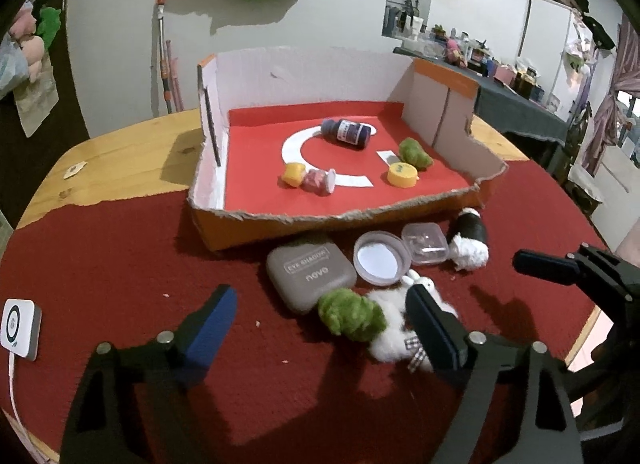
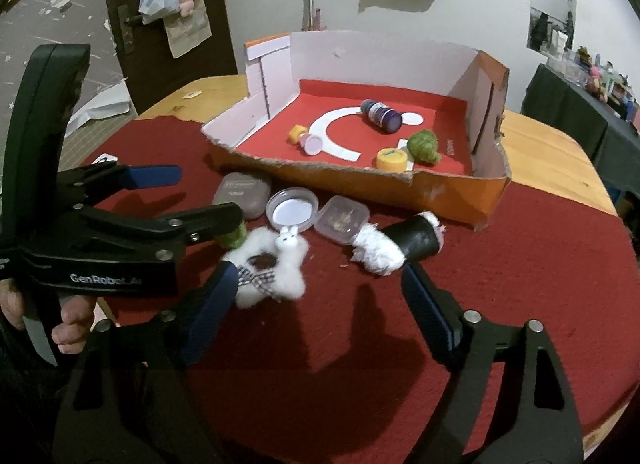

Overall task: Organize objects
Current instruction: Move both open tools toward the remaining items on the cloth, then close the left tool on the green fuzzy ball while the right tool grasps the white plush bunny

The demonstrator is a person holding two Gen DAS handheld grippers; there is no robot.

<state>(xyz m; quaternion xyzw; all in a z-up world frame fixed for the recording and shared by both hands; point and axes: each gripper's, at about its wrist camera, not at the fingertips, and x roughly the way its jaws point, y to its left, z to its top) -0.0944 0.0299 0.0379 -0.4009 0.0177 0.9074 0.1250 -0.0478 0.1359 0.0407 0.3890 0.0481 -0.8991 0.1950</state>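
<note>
Both sets of jaws stand apart, gripping nothing. I have the left gripper point(image 1: 320, 316) straddling the green pom-pom point(image 1: 351, 319) and white plush llama point(image 2: 276, 260); the right gripper point(image 2: 316, 288) hovers before the black roll point(image 2: 416, 242). All lie on the red-covered worktop point(image 1: 120, 264), just before the cardboard tray point(image 1: 304, 221).

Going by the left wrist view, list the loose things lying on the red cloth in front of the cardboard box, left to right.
Grey eye-shadow case → round clear plastic lid with white inside → small clear square plastic box → black roll with white fluff at its end. The green pompom and white plush toy lie nearer, overlapping, so they are left out.
</note>
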